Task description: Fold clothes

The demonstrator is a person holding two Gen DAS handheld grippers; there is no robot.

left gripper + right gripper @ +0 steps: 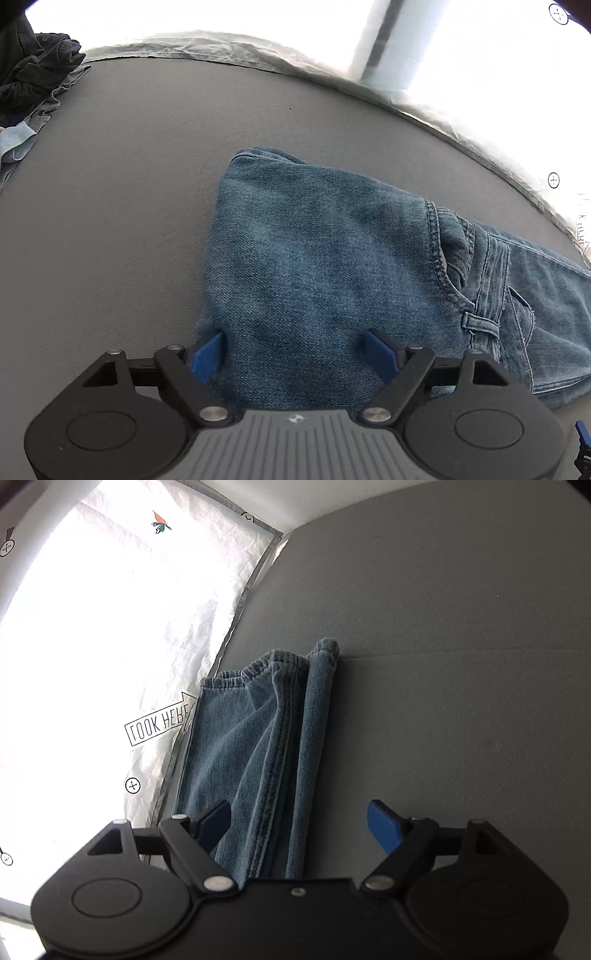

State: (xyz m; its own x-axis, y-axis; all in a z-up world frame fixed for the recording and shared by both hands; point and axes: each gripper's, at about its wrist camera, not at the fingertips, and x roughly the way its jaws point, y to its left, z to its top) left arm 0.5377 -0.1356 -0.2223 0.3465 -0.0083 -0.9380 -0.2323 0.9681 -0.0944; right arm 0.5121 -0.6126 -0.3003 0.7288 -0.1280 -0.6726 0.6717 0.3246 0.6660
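Note:
Blue denim jeans [325,254] lie folded over on a grey mat [129,192]; the waistband and a belt loop show at the right of the left wrist view. My left gripper [295,354] hangs over the folded part, jaws wide apart, blue pads [207,354] clear of the cloth. In the right wrist view the jeans' legs [251,760] stretch away, their hems at the far end. My right gripper [299,830] stands open above the legs' near end, its left pad over the denim, its right pad [384,827] over bare mat. Nothing is gripped.
A heap of dark and pale blue clothes [33,88] lies at the mat's far left corner. A crinkled white sheet [110,646] with printed marks and a grey hem borders the mat. The grey mat [461,664] stretches bare to the right of the legs.

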